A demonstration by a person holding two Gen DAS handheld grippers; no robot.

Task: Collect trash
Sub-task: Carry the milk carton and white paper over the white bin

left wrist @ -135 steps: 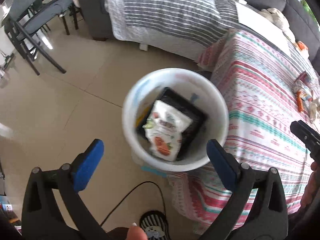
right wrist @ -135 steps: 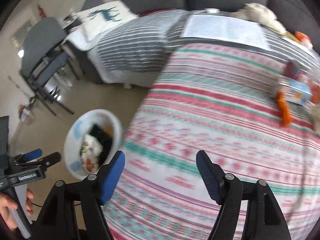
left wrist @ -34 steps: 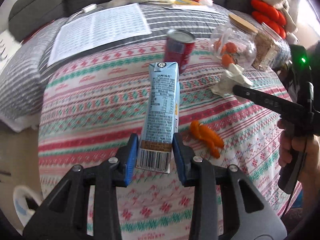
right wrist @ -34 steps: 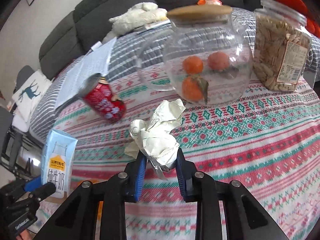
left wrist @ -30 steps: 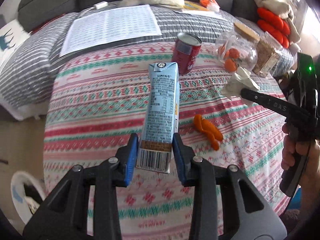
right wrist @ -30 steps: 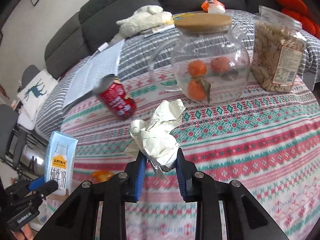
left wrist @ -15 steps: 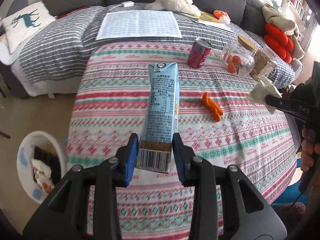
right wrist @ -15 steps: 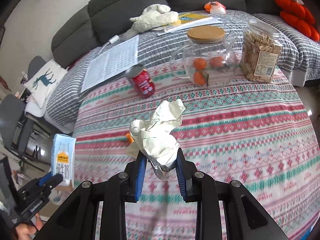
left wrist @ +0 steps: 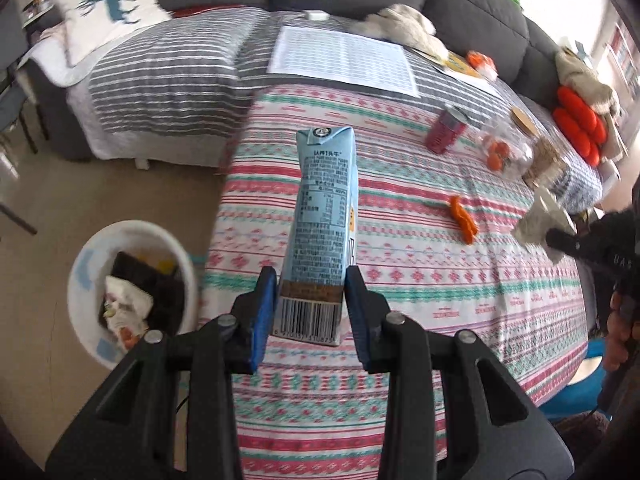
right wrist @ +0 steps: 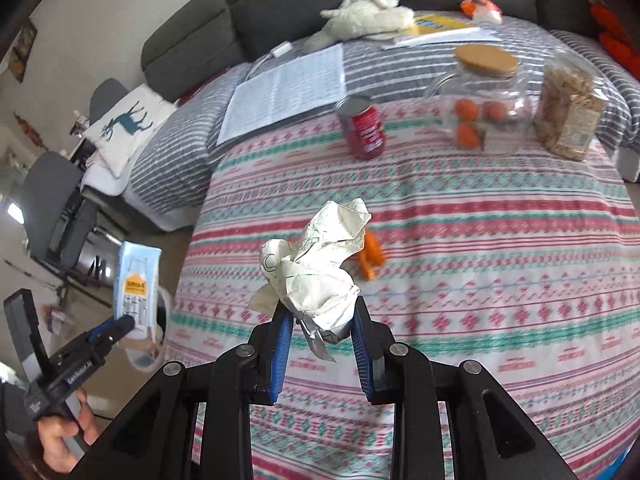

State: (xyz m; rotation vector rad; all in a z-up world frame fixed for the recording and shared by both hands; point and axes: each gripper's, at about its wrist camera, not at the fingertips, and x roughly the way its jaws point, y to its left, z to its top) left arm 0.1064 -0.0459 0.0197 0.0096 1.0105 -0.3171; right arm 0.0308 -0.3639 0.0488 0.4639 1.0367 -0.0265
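My left gripper (left wrist: 310, 312) has its blue pads pressed on both sides of a light blue milk carton (left wrist: 322, 224), gripping it near the barcode end so the carton stands up out of the jaws. My right gripper (right wrist: 320, 344) is closed narrow on a crumpled wad of white paper (right wrist: 316, 268), which bulges up above the pads.

I take the patterned tablecloth (left wrist: 420, 280) as my landmark. The carton hangs above its left edge. Off that edge, down on the floor, sits the white bin (left wrist: 84, 280), with a black tray and a snack wrapper already inside. On the cloth, an orange peel (left wrist: 462, 216) lies near the middle. Toward the far side stand a red can (right wrist: 364, 126), a glass jar with oranges (right wrist: 484, 108) and a jar of dry snacks (right wrist: 570, 112). Beyond the cloth a printed sheet (right wrist: 286, 88) lies on the striped grey cover.
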